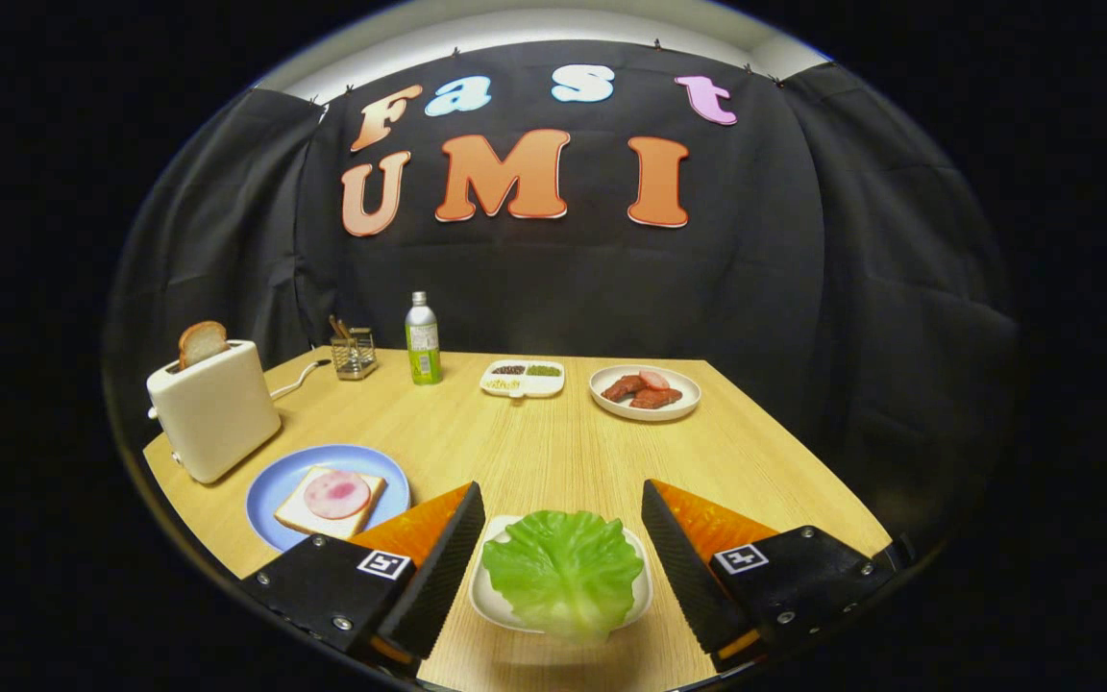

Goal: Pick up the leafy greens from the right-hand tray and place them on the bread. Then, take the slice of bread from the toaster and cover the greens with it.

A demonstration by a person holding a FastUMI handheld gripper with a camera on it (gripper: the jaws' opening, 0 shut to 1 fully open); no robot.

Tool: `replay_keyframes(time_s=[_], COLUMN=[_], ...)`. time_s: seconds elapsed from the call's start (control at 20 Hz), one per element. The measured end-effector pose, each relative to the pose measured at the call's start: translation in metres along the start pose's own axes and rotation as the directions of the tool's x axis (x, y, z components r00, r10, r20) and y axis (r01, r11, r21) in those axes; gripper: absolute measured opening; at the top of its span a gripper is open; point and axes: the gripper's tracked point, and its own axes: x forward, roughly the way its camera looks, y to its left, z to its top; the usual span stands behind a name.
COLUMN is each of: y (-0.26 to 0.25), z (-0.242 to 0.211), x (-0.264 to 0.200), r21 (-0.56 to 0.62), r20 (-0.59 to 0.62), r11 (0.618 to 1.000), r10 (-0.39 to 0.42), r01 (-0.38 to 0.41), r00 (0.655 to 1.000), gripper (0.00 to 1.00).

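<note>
Holding the gripper [563,538] spread wide, you have one finger on either side of the leafy greens [563,572], and neither finger touches the leaf. The greens lie on a small white tray [488,604], between the fingers and a little ahead of them, covering most of the dish.

Step in hand, as judged: the approach to the first pick. Nothing is gripped yet. The next move calls for you to come down and forward until the fingers flank the leaf, then close on it gently; the leaf looks thin and curled, so a bite near its raised middle is likely safer than one at the rim.

Beyond the left finger sits the blue plate [270,490] carrying the bread [299,514] topped with a slice of ham [336,493]; that is where the greens go. Just behind it stands the toaster [217,408] with the slice of bread [202,341] standing out of its slot.

Room: the wooden table [553,442] is open ahead of the fingers. The tray sits near the table's front edge, and the blue plate and toaster sit near its left edge, so keep the carry low and short. A bottle [423,339], a divided dish [523,379] and a plate of meat [645,392] stand well apart at the far side.
</note>
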Motion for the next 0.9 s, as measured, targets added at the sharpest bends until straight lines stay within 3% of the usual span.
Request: replay_keyframes(time_s=[0.9], y=[0.004], z=[-0.074], x=[0.032], r21=[-0.016], r20=[-0.214], r11=[1.000], r10=[-0.002], r01=[-0.001], r00=[0.977], gripper=[0.99])
